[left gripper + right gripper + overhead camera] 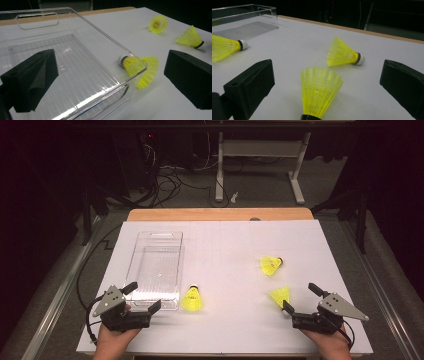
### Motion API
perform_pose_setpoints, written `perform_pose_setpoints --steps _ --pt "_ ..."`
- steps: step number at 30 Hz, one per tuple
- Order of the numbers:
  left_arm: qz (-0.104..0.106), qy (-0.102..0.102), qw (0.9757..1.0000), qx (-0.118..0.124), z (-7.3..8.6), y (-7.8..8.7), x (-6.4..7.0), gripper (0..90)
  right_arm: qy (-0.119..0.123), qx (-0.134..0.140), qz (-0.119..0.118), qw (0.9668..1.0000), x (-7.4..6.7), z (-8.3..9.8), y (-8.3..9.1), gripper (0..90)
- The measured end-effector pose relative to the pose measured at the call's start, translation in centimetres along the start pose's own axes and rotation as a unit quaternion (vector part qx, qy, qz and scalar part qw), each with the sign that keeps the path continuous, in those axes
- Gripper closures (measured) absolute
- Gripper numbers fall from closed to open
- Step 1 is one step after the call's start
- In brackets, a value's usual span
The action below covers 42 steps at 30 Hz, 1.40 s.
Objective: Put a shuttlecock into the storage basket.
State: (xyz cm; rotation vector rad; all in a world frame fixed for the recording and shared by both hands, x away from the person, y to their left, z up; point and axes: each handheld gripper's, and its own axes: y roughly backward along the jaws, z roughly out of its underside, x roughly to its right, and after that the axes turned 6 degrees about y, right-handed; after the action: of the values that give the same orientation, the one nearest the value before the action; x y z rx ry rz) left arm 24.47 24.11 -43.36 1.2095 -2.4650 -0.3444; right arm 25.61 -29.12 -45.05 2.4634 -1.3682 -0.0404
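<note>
- White sheeting covers the table (230, 330), with a wooden strip showing along its far edge and a dark room with cables and desk legs beyond.
- Toward the left of the sheet lies a clear plastic tray (156, 237), long side running away from the person; nothing sits inside it.
- Three yellow shuttlecocks lie on the sheet. The near-left shuttlecock (192, 299) rests just beside the tray's near right corner, cork pointing away; in the left gripper view it (143, 68) shows partly through the tray's clear wall (105, 37).
- The far-right shuttlecock (271, 265) lies on its side well out on the right half, cork to the right.
- The near-right shuttlecock (280, 296) lies just in front of the right gripper (300, 301), whose jaws stand wide apart with the skirt (320, 91) between them, pads not touching it.
- The left gripper (143, 297) is held at the tray's near end, jaws spread wide and gripping nothing, one over the tray floor.
</note>
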Motion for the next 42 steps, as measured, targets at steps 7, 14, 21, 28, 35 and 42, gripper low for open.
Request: perform_pose_setpoints --steps 7,14,21,28,35,42 --pt "0.001 -0.003 1.0 -0.004 0.0 -0.02 0.07 0.3 -0.014 0.005 0.003 0.9999 0.3 0.2 0.09 0.4" --pt "0.004 -0.004 1.0 -0.007 0.01 -0.03 0.09 0.3 -0.018 0.008 0.002 0.9998 0.4 0.23 0.14 0.4" --pt "0.005 -0.006 0.9999 -0.009 0.04 -0.1 0.19 0.2 -0.017 0.011 -0.002 0.9998 0.33 0.21 0.12 0.4" --pt "0.007 -0.006 0.9999 -0.01 0.05 -0.16 0.23 0.1 -0.019 0.01 -0.005 0.9998 0.29 0.22 0.08 0.4" --pt "0.008 -0.006 0.9999 -0.011 0.06 -0.15 0.23 0.2 -0.019 0.014 -0.002 0.9997 0.29 0.22 0.15 0.4" --pt "0.006 -0.005 0.9999 -0.01 0.01 -0.03 0.07 0.1 -0.021 0.012 0.0 0.9997 0.19 0.16 0.12 0.4"
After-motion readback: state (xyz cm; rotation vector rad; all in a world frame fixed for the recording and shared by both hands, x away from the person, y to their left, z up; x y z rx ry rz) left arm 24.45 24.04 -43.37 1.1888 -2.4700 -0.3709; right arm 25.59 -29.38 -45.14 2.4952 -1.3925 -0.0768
